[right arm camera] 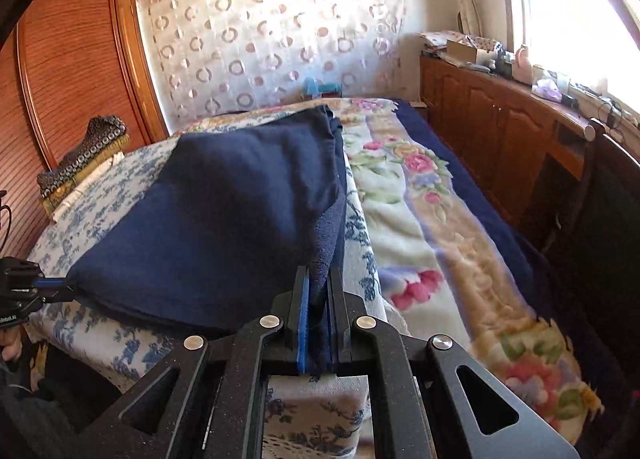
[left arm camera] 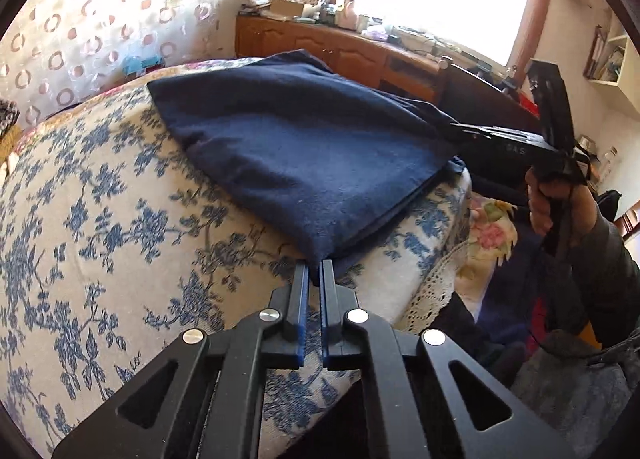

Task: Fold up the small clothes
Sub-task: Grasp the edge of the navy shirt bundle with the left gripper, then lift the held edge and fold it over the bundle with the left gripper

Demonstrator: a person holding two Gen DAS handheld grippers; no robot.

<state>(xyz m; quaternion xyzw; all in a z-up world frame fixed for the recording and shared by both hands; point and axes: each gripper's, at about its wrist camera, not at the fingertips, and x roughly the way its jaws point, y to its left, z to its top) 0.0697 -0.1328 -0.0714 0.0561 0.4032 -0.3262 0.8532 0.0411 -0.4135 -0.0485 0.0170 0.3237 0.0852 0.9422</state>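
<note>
A dark navy garment (left arm camera: 296, 147) lies in layers on a blue-and-white floral cloth (left arm camera: 100, 219) over a raised surface. My left gripper (left arm camera: 315, 265) is shut on the garment's near corner. In the left wrist view my right gripper (left arm camera: 460, 127) reaches in from the right and pinches the far right corner, with a hand (left arm camera: 560, 203) on its grip. In the right wrist view the right gripper (right arm camera: 318, 275) is shut on a fold of the navy garment (right arm camera: 240, 211) that runs down between its pads. The left gripper (right arm camera: 60, 285) pinches the left corner there.
A floral blanket (right arm camera: 420, 219) covers the bed to the right. A wooden cabinet (right arm camera: 500, 127) with clutter runs under the bright window. A patterned curtain (right arm camera: 280, 43) hangs behind, a wooden wardrobe (right arm camera: 68, 59) stands left, and folded textiles (right arm camera: 88, 155) are stacked beside it.
</note>
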